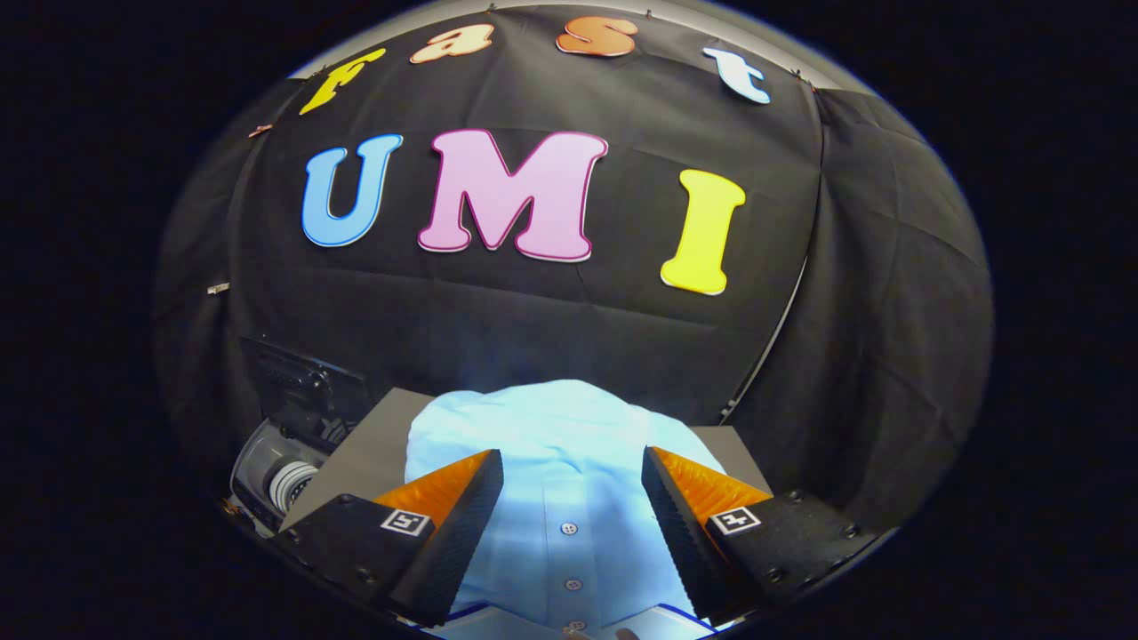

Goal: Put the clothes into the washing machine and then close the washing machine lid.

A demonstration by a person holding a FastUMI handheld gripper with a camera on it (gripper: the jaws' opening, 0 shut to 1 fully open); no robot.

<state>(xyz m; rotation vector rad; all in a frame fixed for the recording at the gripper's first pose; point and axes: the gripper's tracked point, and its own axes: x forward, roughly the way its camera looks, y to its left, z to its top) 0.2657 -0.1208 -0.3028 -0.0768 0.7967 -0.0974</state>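
- Booth wall (533, 338): black cloth, hanging behind the shirt and taking up most of the background. A seam or pole line runs down it to the right of the shirt.
- Shirt (551, 436): pale blue, buttoned, lying in a rounded heap. This is the landmark for all entries below. A line of small buttons runs down its placket between the two fingers. Its far edge stands out against the wall.
- Table surface (373, 444): grey and flat, directly under the shirt, showing as bare patches to the shirt's left and right.
- Gripper (572, 467): fingers spread wide apart, one on each side of the shirt's button line. Whether the ridged inner faces touch the cloth cannot be told, and nothing is pinched between them. Each finger has an orange upper face, a black body and a small square marker.
- Washing machine (284, 427): dark body with a grey round part and a ribbed white piece, set to the left of the shirt, past the table's left edge. Partly hidden; whether its lid stands open cannot be told.
- Button (569, 529): small, pale, on the shirt placket, midway between the fingers.
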